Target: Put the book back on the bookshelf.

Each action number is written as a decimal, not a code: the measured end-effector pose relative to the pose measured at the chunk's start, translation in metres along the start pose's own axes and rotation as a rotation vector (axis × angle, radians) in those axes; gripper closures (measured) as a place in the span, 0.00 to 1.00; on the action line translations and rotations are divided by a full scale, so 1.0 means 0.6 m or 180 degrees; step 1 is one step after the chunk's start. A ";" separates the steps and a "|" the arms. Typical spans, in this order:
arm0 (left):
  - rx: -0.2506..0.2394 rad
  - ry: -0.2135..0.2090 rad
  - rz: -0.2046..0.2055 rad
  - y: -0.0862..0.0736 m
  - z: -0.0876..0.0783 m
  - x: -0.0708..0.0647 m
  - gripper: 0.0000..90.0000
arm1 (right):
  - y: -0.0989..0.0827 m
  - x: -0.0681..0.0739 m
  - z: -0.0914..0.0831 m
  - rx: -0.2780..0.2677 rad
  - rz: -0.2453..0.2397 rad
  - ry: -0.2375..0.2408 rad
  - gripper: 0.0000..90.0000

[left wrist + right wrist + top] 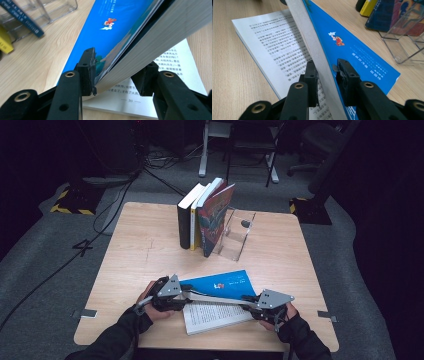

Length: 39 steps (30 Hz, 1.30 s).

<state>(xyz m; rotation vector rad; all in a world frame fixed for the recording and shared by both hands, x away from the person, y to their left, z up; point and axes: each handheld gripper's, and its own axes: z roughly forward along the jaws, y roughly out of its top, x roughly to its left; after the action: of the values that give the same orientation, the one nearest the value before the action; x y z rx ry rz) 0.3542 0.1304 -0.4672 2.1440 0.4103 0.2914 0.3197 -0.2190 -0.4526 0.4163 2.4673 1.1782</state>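
Note:
A book with a blue cover (225,282) lies open near the table's front edge, its lower printed page (215,317) flat on the wood. The upper half, cover and a thick block of pages (155,37), is lifted at a slant. My left gripper (187,292) holds that block at its left end; in the left gripper view (116,75) one pad sits on the blue cover and the other against the page edges. My right gripper (247,301) is shut on the same block at its right end, its pads (327,72) pressing page edge and cover (352,50).
Three upright books (202,217) lean against a clear plastic stand (235,235) at the back middle of the wooden table (140,250). Cables, chair legs and a dark floor lie beyond the far edge.

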 end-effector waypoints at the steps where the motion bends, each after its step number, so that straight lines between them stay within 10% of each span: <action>1: -0.0003 -0.0027 0.0000 0.003 0.003 0.007 0.62 | 0.001 0.001 -0.002 0.0002 0.0012 -0.0022 0.81; 8: 0.0042 -0.0101 -0.0006 0.012 0.012 0.026 0.59 | 0.002 0.002 -0.005 -0.0013 0.0071 -0.0101 0.83; 18: -0.0169 -0.0290 0.0060 0.040 -0.008 -0.024 0.45 | 0.001 0.004 -0.002 0.0032 0.0045 -0.0070 0.81; 25: -0.0202 -0.0129 0.0207 0.056 0.008 -0.055 0.53 | 0.000 0.002 -0.001 0.0043 0.0041 -0.0035 0.80; 39: -0.0032 -0.0375 0.0253 0.040 0.023 -0.047 0.77 | -0.012 -0.010 0.002 -0.0094 0.0178 0.0079 0.60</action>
<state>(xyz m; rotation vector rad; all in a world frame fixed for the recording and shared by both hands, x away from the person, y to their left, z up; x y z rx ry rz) 0.3374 0.0964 -0.4568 2.1584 0.2559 0.2100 0.3246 -0.2248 -0.4575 0.4680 2.4709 1.2479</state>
